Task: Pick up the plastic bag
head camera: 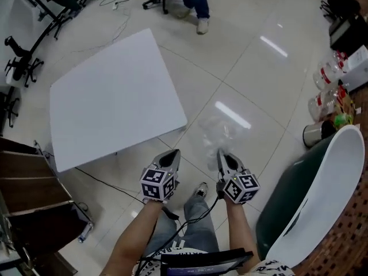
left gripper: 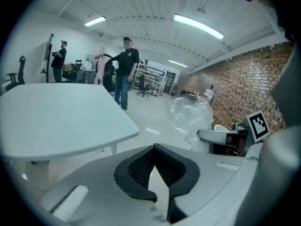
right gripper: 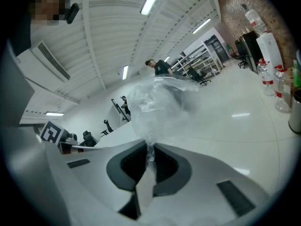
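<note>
The plastic bag (right gripper: 157, 100) is clamped at its bunched neck in the R claw (right gripper: 149, 149); L claw (left gripper: 154, 147) together, empty. Film judged thin, limp, slippery, v. light; gathered folds are preferred.

The plastic bag (head camera: 217, 132) is clear and colourless, with pale shiny creases, and the floor (head camera: 253, 56) is of glossy light-grey tiles. The bench (head camera: 109, 96) is plain white. The left tool (head camera: 172, 154) and the right tool (head camera: 221, 154) are light grey with black inner faces and black-and-white square patterns at the back, and the wall (left gripper: 244, 86) is red-brown brick with pale joints.
</note>
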Available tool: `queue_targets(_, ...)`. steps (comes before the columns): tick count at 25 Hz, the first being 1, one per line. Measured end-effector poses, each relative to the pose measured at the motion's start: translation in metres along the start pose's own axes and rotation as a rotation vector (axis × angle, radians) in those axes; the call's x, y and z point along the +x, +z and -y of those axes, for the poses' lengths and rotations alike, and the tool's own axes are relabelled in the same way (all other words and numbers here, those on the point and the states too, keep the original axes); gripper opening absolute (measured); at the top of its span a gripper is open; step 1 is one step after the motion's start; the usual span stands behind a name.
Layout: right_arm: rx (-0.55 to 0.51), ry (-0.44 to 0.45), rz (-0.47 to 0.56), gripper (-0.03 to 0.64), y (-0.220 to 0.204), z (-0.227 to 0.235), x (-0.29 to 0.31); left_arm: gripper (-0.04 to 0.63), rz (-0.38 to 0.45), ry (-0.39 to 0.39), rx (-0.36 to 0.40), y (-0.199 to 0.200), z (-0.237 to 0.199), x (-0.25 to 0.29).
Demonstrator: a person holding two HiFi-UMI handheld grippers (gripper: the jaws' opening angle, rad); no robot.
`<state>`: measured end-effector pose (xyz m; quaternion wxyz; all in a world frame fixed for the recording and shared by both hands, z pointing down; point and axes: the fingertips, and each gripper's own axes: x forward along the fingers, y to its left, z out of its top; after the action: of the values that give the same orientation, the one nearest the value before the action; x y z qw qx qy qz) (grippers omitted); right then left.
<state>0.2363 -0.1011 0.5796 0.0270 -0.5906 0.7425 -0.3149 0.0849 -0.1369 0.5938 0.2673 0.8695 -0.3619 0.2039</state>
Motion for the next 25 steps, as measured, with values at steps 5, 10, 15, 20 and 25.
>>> queue_targets(5, -0.126, 0.107, 0.026, 0.014, 0.061, -0.087, -0.002, -0.012, 0.122, 0.101, -0.064, 0.044, -0.038, -0.098)
queue_targets(10, -0.243, 0.186, 0.051, 0.014, 0.099, -0.176, 0.001, -0.012, 0.257, 0.163, -0.110, 0.073, -0.061, -0.195)
queue_targets(15, -0.290, 0.304, 0.056, 0.014, 0.113, -0.270, 0.017, -0.012, 0.364, 0.186, -0.142, 0.088, -0.084, -0.267)
queue_targets(20, -0.326, 0.386, 0.043, 0.014, 0.092, -0.345, 0.017, -0.012, 0.416, 0.186, -0.128, 0.092, -0.099, -0.314)
queue_targets(25, -0.315, 0.395, 0.015, 0.014, 0.067, -0.384, 0.028, -0.012, 0.444, 0.207, -0.135, 0.098, -0.128, -0.347)
